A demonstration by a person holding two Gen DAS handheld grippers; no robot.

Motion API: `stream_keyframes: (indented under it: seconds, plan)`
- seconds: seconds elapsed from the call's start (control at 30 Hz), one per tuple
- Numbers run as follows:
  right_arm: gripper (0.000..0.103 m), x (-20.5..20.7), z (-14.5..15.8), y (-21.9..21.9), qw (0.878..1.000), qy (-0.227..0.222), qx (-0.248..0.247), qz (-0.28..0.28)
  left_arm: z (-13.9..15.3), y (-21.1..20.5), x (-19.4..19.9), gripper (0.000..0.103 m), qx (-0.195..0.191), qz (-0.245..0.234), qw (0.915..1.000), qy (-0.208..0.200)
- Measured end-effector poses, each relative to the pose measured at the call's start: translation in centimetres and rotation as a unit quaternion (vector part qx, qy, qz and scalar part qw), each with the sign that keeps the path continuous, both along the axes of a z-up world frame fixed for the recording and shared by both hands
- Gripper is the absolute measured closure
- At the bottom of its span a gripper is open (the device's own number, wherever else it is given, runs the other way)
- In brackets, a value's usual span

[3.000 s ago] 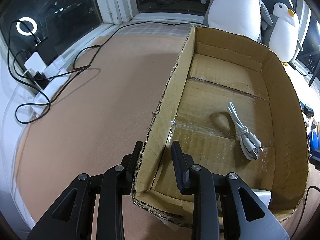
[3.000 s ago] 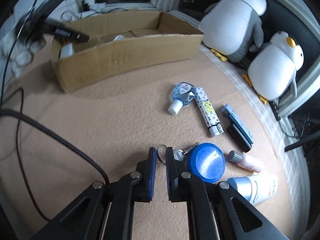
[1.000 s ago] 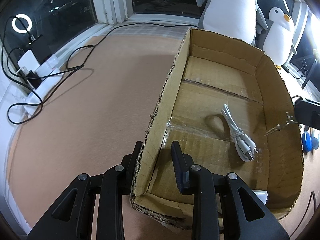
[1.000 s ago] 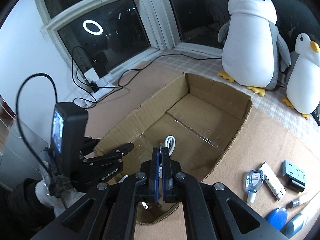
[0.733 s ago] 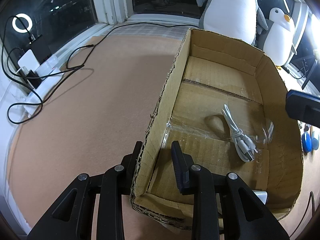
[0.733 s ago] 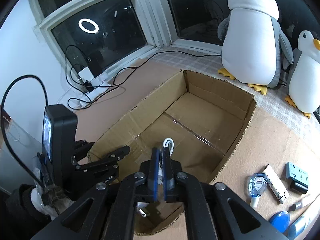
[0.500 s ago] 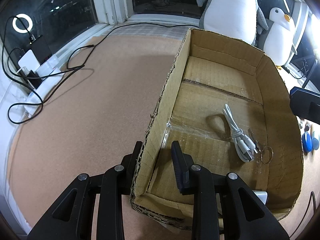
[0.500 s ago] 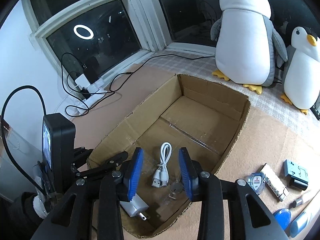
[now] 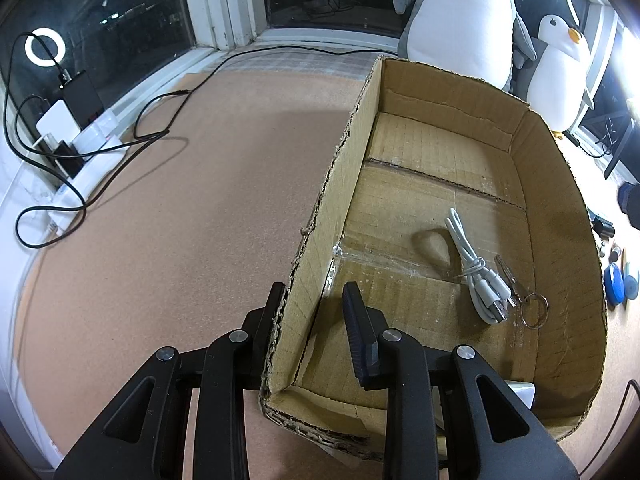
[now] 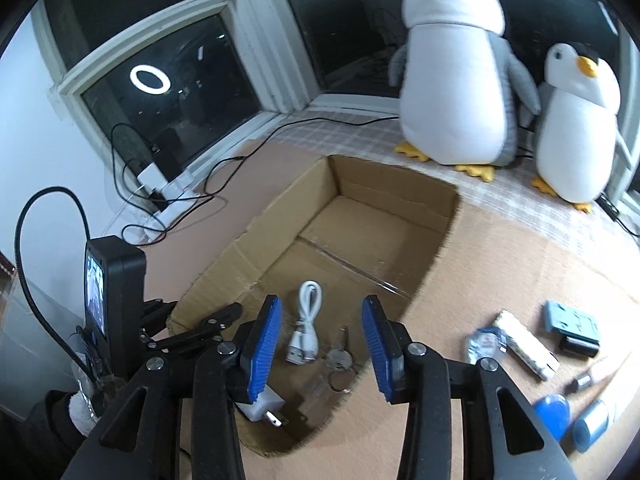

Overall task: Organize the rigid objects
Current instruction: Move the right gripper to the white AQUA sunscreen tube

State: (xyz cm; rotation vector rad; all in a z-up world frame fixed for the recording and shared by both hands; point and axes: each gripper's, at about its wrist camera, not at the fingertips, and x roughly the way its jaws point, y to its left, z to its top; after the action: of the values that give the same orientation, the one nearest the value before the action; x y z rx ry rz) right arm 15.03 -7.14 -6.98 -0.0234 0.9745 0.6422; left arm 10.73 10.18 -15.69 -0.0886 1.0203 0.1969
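An open cardboard box lies on the brown mat. My left gripper is shut on the box's near left wall, one finger outside and one inside. On the box floor lie a white coiled cable, a bunch of keys on a ring and a white plug adapter. In the right wrist view my right gripper hovers above the box, its jaws opening with nothing between them. The keys rest below it beside the cable.
To the right of the box lie several small items: a sanitizer bottle, a patterned stick, a blue-grey block, a blue round lid. Two plush penguins stand behind. Black cables and a power strip lie left.
My right gripper came over the box shut on the keys, then opened. The keys fell and now lie on the box floor beside the cable. The left gripper has not moved.
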Motion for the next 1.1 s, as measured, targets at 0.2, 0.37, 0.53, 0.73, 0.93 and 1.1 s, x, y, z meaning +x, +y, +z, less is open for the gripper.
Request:
stream_keyframes:
  seconds: [0.2,0.37,0.53,0.73,0.93,1.1]
  plan:
    - [0.057,-0.6,0.8,-3.8,0.999,-0.012,-0.009,-0.049,0.0,0.0,0.0,0.076,0.000,0.000,1.0000,0.000]
    - [0.056,-0.7,1.1,-7.9,0.994,-0.019,-0.022,-0.109,0.0,0.0,0.0,0.076,0.000,0.000,1.0000,0.000]
    - [0.046,-0.6,0.8,-13.0,0.978,-0.023,-0.049,-0.203,0.0,0.0,0.0,0.076,0.000,0.000,1.0000,0.000]
    - [0.046,0.0,-1.3,-19.8,0.942,0.022,-0.069,-0.328,0.0,0.0,0.0,0.076,0.000,0.000,1.0000,0.000]
    - [0.046,1.0,-3.3,-23.0,0.922,0.059,-0.092,-0.371,0.0,0.0,0.0,0.076,0.000,0.000,1.0000,0.000]
    - [0.046,2.1,-4.5,-23.7,0.916,0.083,-0.095,-0.380,0.0,0.0,0.0,0.076,-0.002,0.000,1.0000,0.000]
